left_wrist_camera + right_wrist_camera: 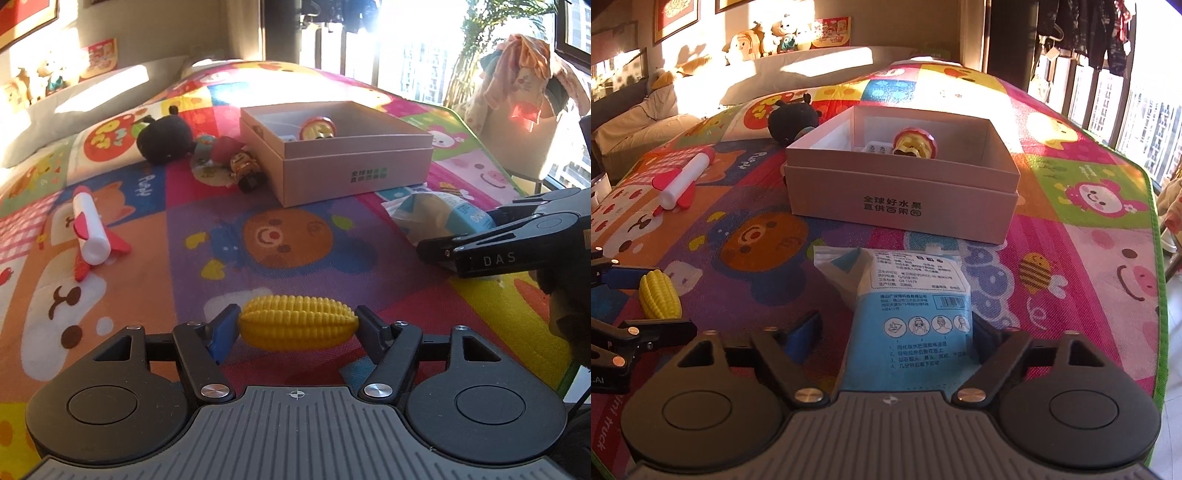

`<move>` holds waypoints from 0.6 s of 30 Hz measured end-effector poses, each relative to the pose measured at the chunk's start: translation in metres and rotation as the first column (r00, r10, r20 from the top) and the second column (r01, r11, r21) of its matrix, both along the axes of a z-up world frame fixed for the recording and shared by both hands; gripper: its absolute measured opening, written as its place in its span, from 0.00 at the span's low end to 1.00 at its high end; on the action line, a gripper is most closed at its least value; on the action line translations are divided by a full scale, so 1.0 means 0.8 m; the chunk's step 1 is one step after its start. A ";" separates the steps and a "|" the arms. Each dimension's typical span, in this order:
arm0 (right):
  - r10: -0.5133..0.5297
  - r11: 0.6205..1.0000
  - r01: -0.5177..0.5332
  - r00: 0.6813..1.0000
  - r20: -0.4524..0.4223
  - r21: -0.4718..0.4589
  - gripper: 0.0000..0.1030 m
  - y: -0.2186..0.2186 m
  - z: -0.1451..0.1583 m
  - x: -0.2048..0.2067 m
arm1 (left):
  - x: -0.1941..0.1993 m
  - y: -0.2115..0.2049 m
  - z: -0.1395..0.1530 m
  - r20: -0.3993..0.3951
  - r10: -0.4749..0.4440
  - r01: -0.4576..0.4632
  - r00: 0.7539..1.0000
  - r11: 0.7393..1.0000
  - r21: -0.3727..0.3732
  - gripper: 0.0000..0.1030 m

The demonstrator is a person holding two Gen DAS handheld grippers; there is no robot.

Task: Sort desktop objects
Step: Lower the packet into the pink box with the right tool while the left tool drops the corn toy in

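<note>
A yellow toy corn lies crosswise on the colourful play mat, and my left gripper is shut on it, with a pad pressing each end. A blue-and-white packet lies lengthwise between the fingers of my right gripper. The right finger sits against the packet's edge, but a strip of mat shows between the left pad and the packet, so this gripper is open. Beyond both stands an open pink cardboard box holding a round red-and-yellow toy. The right wrist view shows the corn at the far left.
A white-and-red toy rocket, a black plush and a small yellow toy car lie left of the box. The mat's green border marks the right edge. A cloth-draped seat stands past it, and a grey pillow lies at the back.
</note>
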State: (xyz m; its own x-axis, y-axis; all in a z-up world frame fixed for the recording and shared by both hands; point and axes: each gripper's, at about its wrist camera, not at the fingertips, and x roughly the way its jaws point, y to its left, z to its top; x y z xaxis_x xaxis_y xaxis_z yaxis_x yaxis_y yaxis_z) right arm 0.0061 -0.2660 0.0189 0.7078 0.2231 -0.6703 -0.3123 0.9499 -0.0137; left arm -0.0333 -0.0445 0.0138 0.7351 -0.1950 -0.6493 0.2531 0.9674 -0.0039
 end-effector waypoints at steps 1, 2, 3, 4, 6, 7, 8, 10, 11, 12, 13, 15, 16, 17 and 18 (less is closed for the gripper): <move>-0.011 1.000 0.011 1.000 -0.010 0.009 0.60 -0.002 0.001 0.001 | 0.000 -0.001 0.002 0.004 -0.004 0.004 1.000 1.000 -0.001 0.70; -0.014 1.000 0.015 1.000 -0.021 0.018 0.57 -0.004 0.003 0.000 | -0.001 -0.002 0.005 0.008 -0.010 0.010 1.000 1.000 -0.003 0.71; -0.015 0.999 0.016 0.999 -0.033 0.032 0.55 -0.006 0.006 -0.001 | -0.001 -0.004 0.007 0.014 -0.018 0.018 1.000 1.000 -0.005 0.71; -0.008 0.999 0.010 0.999 -0.045 0.049 0.54 -0.009 0.010 -0.004 | -0.001 -0.005 0.010 0.021 -0.026 0.026 0.999 1.000 -0.006 0.70; 0.010 0.997 -0.005 0.998 -0.057 0.081 0.53 -0.015 0.018 -0.012 | -0.001 -0.008 0.017 0.043 -0.047 0.047 0.998 0.999 -0.011 0.71; 0.021 0.995 -0.015 0.998 -0.054 0.096 0.53 -0.017 0.024 -0.016 | 0.002 -0.010 0.021 0.053 -0.055 0.057 0.997 0.998 -0.024 0.71; 0.027 0.994 -0.021 0.998 -0.052 0.107 0.53 -0.020 0.030 -0.019 | 0.008 -0.012 0.026 0.054 -0.056 0.059 0.997 0.998 -0.038 0.71; 0.037 0.992 -0.034 0.999 -0.021 0.125 0.53 -0.027 0.048 -0.026 | 0.021 -0.018 0.039 0.079 -0.067 0.072 0.995 0.996 -0.061 0.70; 0.038 0.990 -0.039 0.999 0.008 0.132 0.53 -0.032 0.060 -0.030 | 0.027 -0.022 0.047 0.108 -0.076 0.083 0.991 0.995 -0.062 0.70; 0.032 0.990 -0.037 0.999 0.041 0.133 0.53 -0.037 0.073 -0.035 | 0.033 -0.026 0.055 0.143 -0.084 0.093 0.986 0.994 -0.058 0.70; 0.029 0.990 -0.039 0.997 0.077 0.134 0.53 -0.042 0.086 -0.040 | 0.038 -0.029 0.062 0.176 -0.090 0.101 0.980 0.993 -0.057 0.70; 0.026 0.990 -0.043 0.991 0.131 0.135 0.54 -0.053 0.110 -0.042 | 0.053 -0.033 0.074 0.212 -0.095 0.112 0.973 0.991 -0.072 0.70; 0.010 0.991 -0.030 0.989 0.147 0.132 0.54 -0.056 0.120 -0.038 | 0.062 -0.034 0.080 0.223 -0.098 0.119 0.970 0.990 -0.082 0.71; -0.009 0.992 -0.012 0.986 0.167 0.124 0.54 -0.057 0.131 -0.033 | 0.072 -0.036 0.087 0.234 -0.102 0.125 0.967 0.988 -0.087 0.70; -0.027 0.993 0.004 0.981 0.194 0.115 0.54 -0.058 0.141 -0.027 | 0.084 -0.039 0.095 0.251 -0.103 0.129 0.962 0.988 -0.088 0.70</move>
